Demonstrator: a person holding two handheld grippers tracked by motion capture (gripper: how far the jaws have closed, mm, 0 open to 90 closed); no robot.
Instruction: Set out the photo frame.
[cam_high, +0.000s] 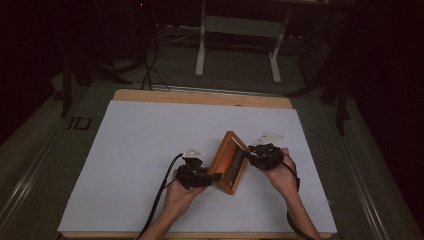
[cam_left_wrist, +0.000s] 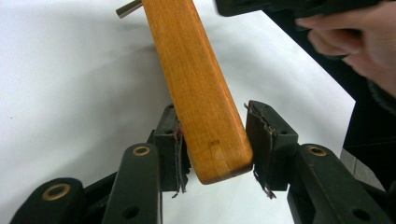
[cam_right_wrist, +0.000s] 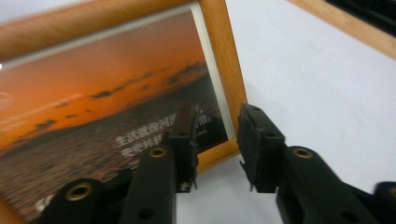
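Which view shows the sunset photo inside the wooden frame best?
The right gripper view: the sunset photo faces it up close, white lettering visible. The high view shows it small and dim inside the wooden frame; the left gripper view shows the frame's wooden edge.

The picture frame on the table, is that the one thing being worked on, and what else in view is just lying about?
In the job:
- wooden picture frame, sunset photo inside
- left tongs, jaws either side of the frame's edge
- right tongs, jaws astride the frame's corner

Just lying about:
- white sheet covering the table
- metal stand on the floor behind
- cables on the floor
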